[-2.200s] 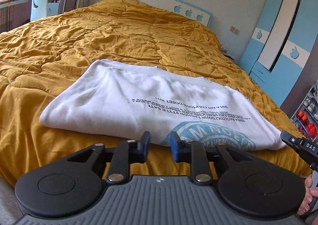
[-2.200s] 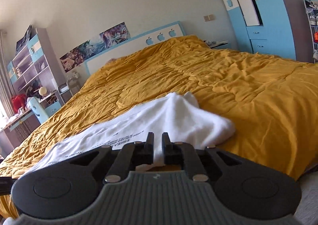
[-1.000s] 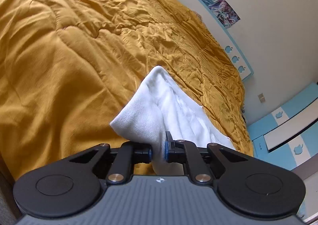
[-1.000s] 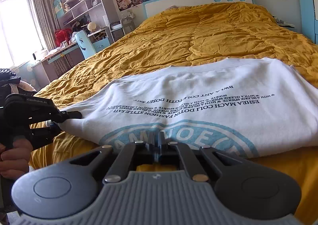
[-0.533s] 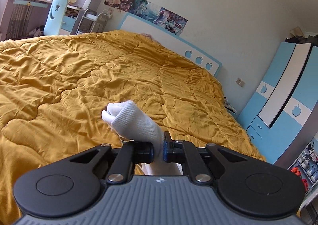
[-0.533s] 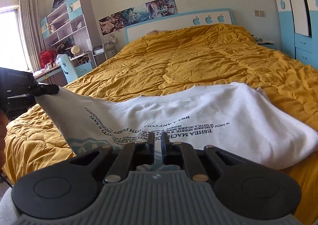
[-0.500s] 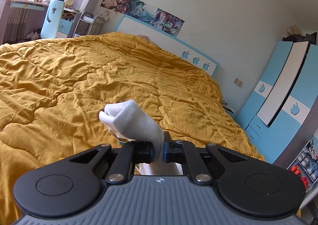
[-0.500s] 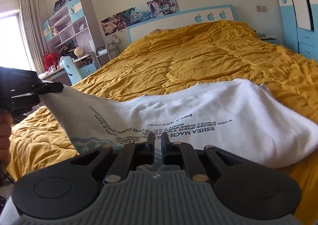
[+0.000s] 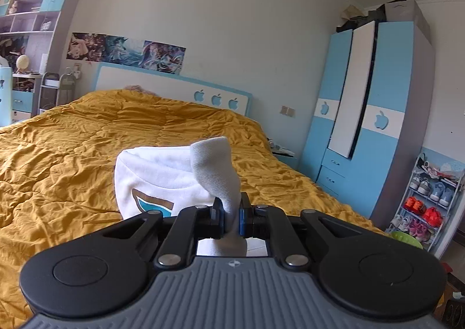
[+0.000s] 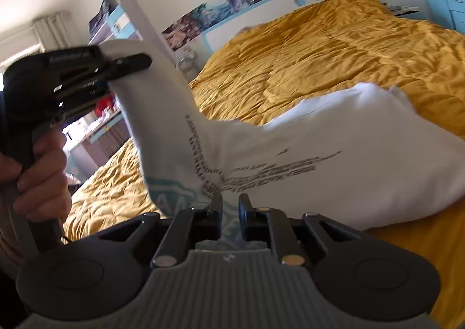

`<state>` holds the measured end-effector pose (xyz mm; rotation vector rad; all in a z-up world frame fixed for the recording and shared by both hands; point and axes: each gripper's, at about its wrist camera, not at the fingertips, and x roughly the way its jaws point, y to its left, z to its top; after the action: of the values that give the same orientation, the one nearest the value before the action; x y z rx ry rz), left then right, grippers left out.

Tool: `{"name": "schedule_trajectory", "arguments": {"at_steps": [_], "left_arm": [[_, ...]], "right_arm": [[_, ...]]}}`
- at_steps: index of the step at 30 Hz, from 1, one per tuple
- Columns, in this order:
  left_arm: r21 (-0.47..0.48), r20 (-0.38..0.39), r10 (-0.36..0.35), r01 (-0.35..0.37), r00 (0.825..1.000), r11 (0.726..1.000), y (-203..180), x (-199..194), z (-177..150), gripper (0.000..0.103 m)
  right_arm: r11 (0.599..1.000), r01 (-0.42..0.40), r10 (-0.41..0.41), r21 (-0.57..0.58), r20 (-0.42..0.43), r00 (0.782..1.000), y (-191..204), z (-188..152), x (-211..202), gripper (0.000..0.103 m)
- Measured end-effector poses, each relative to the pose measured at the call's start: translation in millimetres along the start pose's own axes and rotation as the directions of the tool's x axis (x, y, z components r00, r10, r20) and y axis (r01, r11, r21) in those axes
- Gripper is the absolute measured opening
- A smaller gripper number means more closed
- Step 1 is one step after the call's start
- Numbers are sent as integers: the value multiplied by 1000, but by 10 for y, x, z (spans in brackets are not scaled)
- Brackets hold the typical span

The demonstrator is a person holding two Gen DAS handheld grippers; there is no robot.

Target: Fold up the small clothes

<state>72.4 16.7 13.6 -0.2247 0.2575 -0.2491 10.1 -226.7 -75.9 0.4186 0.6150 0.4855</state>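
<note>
A white T-shirt (image 10: 334, 160) with black text and a blue round print lies partly on the yellow bed cover (image 10: 334, 47). My left gripper (image 9: 231, 212) is shut on a corner of the T-shirt (image 9: 215, 172) and holds it lifted above the bed. In the right wrist view the left gripper (image 10: 136, 63) is high at the left, pulling the cloth up. My right gripper (image 10: 231, 208) is shut on the near edge of the shirt by the blue print. The far end of the shirt rests on the bed.
A blue and white headboard (image 9: 174, 88) stands at the far end of the bed. A blue wardrobe (image 9: 372, 114) and a shoe rack (image 9: 427, 201) stand to the right. Shelves and a desk (image 9: 26, 47) stand to the left.
My left gripper has lifted its corner of the shirt higher and carried it over toward the right gripper. The shirt's left half now hangs raised and bent. The right gripper keeps its hold.
</note>
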Motion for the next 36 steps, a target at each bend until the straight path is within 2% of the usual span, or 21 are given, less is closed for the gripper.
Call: {"name": "schedule_trajectory", "arguments": {"at_steps": [3,7,11,13,14,16,17,18,19,20,22,24,26,27,29,30,32,33,34,36], "left_arm": [[27,-4,-57,57,998,998,-214,98,-19,9],[67,-21,-134,135,991,989,-505,233,-105,9],[101,-105,-237,247,966,964,-827,385,-338,9],[157,-204,-274,307,940,939,-1025,493,-552,10],[166,-247,-289,334,925,928,-1089,532,-652,14],[139,-362,-348,420,865,897,-1179,589,-874,29],[102,-411,-393,470,822,877,-1197,575,-990,37],[69,-426,-428,501,797,863,-1172,536,-1055,40],[52,-424,-449,516,786,855,-1146,490,-1091,45],[44,-407,-466,527,785,849,-1085,408,-1106,49],[53,-376,-488,544,787,837,-953,236,-1073,50],[39,-369,-469,517,802,855,-826,112,-978,52],[-11,-365,-446,476,817,880,-659,44,-853,53],[-44,-357,-430,445,829,894,-544,11,-779,54],[-58,-338,-362,364,869,929,-310,-82,-698,58],[-25,-335,-309,320,890,947,-229,-117,-680,58],[55,-346,-208,241,915,969,-99,-147,-690,58],[60,-360,-177,212,916,975,-19,-127,-709,58],[43,-379,-160,190,911,981,49,-93,-720,58],[-101,-433,-186,158,882,982,278,49,-732,58]], "right_arm": [[993,78,-86,83,100,991,-304,139,-336,8],[970,163,-199,178,209,957,-652,271,-766,8],[945,224,-286,238,270,919,-876,338,-1077,8],[934,245,-316,259,280,907,-982,351,-1189,8],[929,254,-328,270,283,901,-1025,352,-1233,8],[923,259,-339,284,282,898,-1069,330,-1276,8],[922,260,-340,288,281,897,-1077,324,-1286,8],[922,258,-338,288,279,899,-1077,318,-1284,8],[925,254,-332,283,277,902,-1073,315,-1282,8],[928,252,-327,275,276,904,-1064,319,-1278,8],[937,246,-310,248,266,913,-1016,343,-1233,8],[946,238,-290,219,246,925,-1000,378,-1168,10],[955,226,-268,193,228,936,-947,374,-1115,16],[958,218,-257,187,220,941,-926,369,-1094,21],[962,194,-229,193,181,956,-883,341,-1056,29],[961,184,-219,205,164,962,-881,327,-1041,32],[955,154,-190,254,127,973,-875,277,-1026,43],[946,131,-171,298,113,979,-884,245,-1028,58],[934,103,-146,342,102,984,-904,216,-1030,65],[908,43,-81,418,73,994,-952,172,-997,65]]}}
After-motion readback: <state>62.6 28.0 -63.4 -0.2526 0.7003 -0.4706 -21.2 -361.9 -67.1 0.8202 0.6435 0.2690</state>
